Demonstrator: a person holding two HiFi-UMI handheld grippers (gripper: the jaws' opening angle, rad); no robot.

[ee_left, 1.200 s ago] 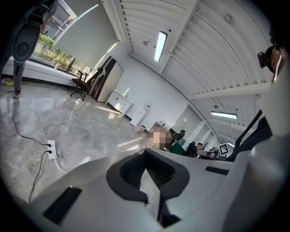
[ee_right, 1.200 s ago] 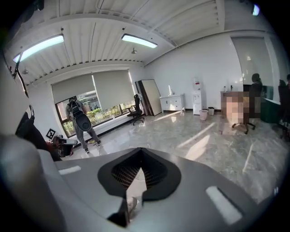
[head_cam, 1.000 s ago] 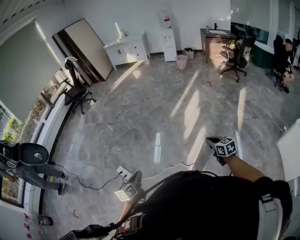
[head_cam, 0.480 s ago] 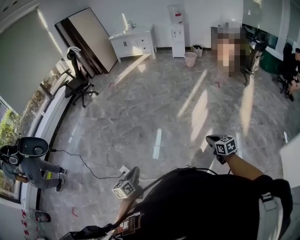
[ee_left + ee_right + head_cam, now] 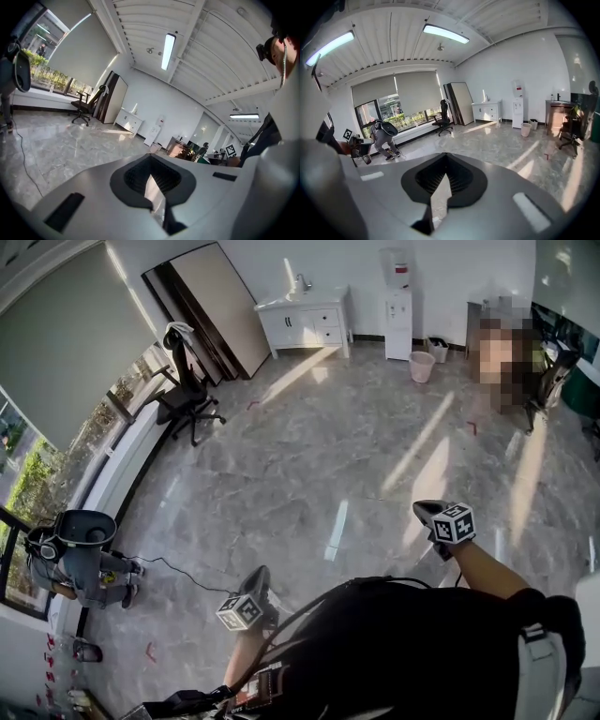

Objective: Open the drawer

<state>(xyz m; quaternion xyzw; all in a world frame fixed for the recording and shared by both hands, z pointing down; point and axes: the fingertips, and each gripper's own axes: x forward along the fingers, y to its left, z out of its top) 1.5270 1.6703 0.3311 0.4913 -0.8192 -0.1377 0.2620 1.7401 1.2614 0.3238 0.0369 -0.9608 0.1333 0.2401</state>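
Note:
A white cabinet with drawers [image 5: 305, 322] stands against the far wall, well across the marble floor from me; its drawers look shut. It also shows small in the left gripper view as the cabinet [image 5: 129, 123] and in the right gripper view as the cabinet [image 5: 487, 111]. My left gripper [image 5: 256, 579] is held low at my left side, shut with nothing in it, and the left gripper [image 5: 151, 176] points across the open floor. Out in front on the right, my right gripper [image 5: 431, 513] is shut and empty too; the right gripper [image 5: 442, 180] faces the room.
A black office chair [image 5: 187, 395] stands near the window on the left. A large board [image 5: 220, 306] leans beside the cabinet. A water dispenser [image 5: 398, 296] and pink bin [image 5: 422, 366] sit right of it. A crouching person [image 5: 80, 563] and a floor cable [image 5: 178, 568] are at left.
The head view has swung, so the cabinet, chair and bin have slid rightward in the picture. Both grippers travelled with me across the floor and stayed shut.

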